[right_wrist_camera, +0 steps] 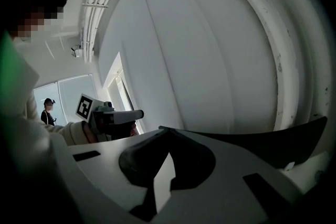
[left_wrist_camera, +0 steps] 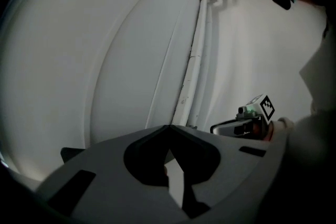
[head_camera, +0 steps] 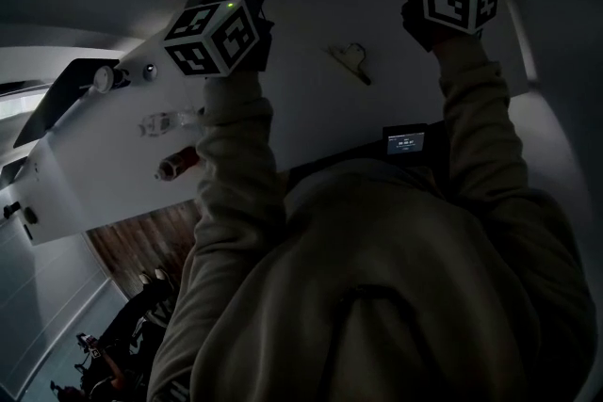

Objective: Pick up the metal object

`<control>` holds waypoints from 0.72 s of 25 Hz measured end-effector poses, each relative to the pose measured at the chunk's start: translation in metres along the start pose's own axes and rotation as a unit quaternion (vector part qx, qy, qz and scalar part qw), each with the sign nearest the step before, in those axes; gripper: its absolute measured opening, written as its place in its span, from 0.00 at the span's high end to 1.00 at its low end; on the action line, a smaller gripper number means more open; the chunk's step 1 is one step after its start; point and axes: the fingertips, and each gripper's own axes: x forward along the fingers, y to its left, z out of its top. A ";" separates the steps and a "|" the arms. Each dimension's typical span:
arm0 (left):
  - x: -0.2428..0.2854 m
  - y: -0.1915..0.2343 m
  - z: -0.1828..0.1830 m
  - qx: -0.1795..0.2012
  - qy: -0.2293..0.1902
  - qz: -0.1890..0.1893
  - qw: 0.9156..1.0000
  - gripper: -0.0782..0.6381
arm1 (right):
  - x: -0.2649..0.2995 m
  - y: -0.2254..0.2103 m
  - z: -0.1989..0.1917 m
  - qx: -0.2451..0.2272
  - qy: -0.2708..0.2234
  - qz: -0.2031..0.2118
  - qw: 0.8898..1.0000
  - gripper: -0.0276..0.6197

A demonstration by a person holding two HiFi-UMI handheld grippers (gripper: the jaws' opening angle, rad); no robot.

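- Grippers number two; the left gripper (left_wrist_camera: 170,127) shows smooth grey jaws pressed together, nothing between them.
- One clear piece (head_camera: 170,120) and one reddish cylinder (head_camera: 177,165) lie near the white table's (head_camera: 301,118) left edge.
- One thin, bent metal object (head_camera: 350,61) lies mid-table, apart from both grippers.
- Right gripper (right_wrist_camera: 168,131): jaws likewise together, empty.

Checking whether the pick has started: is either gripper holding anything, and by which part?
Nothing held: left gripper and right gripper are both shut and empty.
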 end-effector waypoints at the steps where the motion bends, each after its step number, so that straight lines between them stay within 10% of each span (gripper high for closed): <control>1: 0.001 0.001 -0.003 -0.003 0.000 -0.001 1.000 0.89 | 0.002 0.000 -0.005 0.003 0.003 0.001 1.000 0.93; 18: 0.026 0.003 -0.088 -0.029 0.056 -0.011 0.998 0.89 | 0.017 -0.020 -0.083 0.050 0.046 0.002 0.998 0.93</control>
